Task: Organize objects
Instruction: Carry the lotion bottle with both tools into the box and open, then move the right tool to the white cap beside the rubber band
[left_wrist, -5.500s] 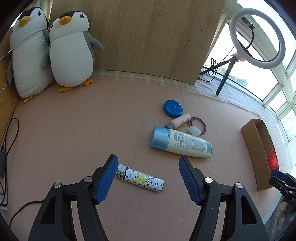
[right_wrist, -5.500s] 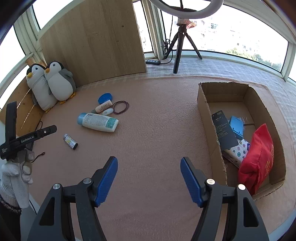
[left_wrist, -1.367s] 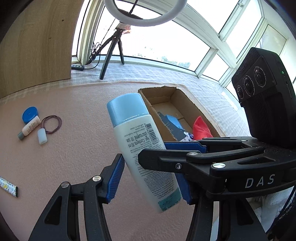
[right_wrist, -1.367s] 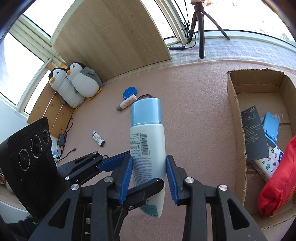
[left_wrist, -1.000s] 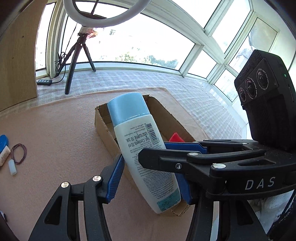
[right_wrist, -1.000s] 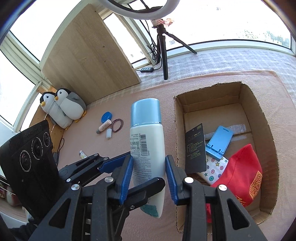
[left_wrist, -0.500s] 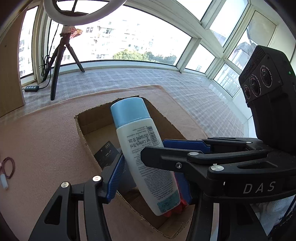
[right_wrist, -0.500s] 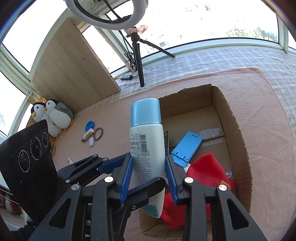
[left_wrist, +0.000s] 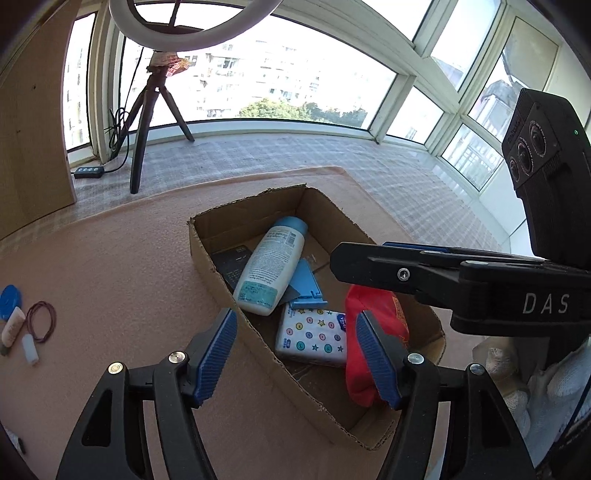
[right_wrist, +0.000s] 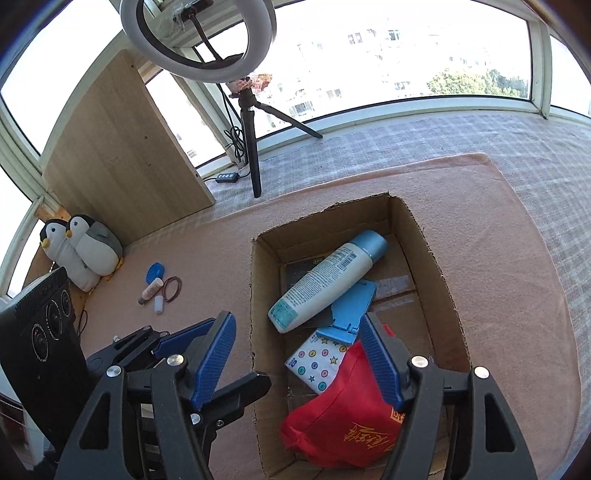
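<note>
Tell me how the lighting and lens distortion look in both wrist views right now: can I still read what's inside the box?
Left wrist: windows blown out white, frames bowed by the fisheye, yet the cardboard box is evenly sunlit and the lotion bottle sharp. Right wrist: same glare behind the ring light, corners vignetted black; the bottle and red pouch read clearly.

Left gripper (left_wrist: 295, 354): bottom centre of its view, jaws opening, nothing between the pads.
Right gripper (right_wrist: 297, 356): bottom centre of its view, jaws opening, empty.
Gloved hand (left_wrist: 517, 384): lower right, left view.
</note>
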